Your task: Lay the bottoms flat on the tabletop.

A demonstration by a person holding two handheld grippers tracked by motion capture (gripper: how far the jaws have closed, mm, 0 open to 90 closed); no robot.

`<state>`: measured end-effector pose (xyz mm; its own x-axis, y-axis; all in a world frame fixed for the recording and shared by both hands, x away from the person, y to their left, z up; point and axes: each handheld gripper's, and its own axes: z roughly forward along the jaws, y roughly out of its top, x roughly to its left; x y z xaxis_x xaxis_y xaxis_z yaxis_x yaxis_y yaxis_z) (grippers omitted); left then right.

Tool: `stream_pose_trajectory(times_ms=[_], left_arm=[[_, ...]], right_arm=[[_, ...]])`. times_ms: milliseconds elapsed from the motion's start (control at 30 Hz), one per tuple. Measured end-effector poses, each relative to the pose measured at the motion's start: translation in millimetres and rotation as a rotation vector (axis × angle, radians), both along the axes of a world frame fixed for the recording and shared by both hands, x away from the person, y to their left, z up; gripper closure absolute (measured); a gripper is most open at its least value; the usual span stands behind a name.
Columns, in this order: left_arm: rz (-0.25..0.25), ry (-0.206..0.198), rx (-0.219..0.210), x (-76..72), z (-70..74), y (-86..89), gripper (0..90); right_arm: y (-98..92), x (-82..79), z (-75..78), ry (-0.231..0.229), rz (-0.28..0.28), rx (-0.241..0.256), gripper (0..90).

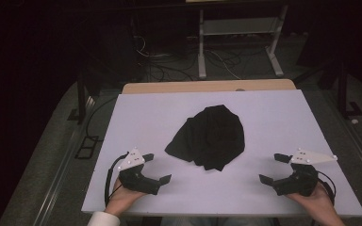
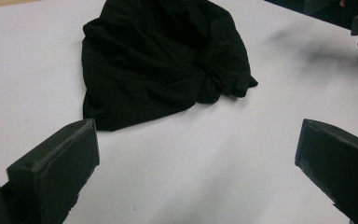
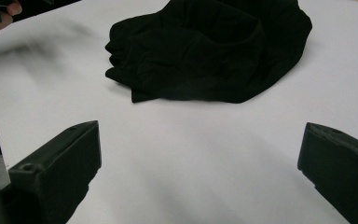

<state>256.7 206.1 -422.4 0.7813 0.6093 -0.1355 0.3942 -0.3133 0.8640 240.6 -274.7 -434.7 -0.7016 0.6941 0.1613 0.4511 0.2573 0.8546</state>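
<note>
A crumpled black cloth point(image 1: 208, 137) lies in a heap near the middle of the white table top point(image 1: 136, 113). My left gripper point(image 1: 157, 167) rests near the front left edge, open, with nothing between its jaws; the cloth point(image 2: 158, 56) lies ahead of it. My right gripper point(image 1: 272, 168) sits near the front right edge, also open and empty, facing the cloth point(image 3: 209, 51). Both grippers are clear of the cloth, one on each side.
The white top sits on a wooden table whose far edge point(image 1: 207, 86) shows behind it. Beyond stand a white metal frame point(image 1: 238, 42) and loose cables point(image 1: 169, 70) on the floor. A black stand point(image 1: 82, 94) is at the left.
</note>
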Motion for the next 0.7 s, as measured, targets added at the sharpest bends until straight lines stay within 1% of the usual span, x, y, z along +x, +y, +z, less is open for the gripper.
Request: stream_pose_trajectory(times_ms=[233,367,533,633,700], left_arm=[[-0.003,0.005,0.000,-1.0,0.2,-0.6,0.0],[-0.006,0.001,-0.001,-2.5,2.0,-2.2,0.0],[-0.002,0.004,0.016,-4.7,3.8,-2.3,0.0],[-0.004,0.008,0.033,-6.1,4.8,-0.3,0.0],[0.005,0.006,0.026,-5.8,4.9,2.1,0.0]], right_arm=[[0.9,-0.4,0.4,-0.004,-0.001,-0.003,0.0],[1.0,-1.2,1.4,-0.006,-0.008,-0.002,0.0],[1.2,-2.9,1.8,0.000,-0.018,-0.005,0.0],[1.8,-3.4,3.6,0.002,-0.016,-0.019,0.0],[2.0,-3.1,5.5,0.002,-0.017,-0.017,0.0]])
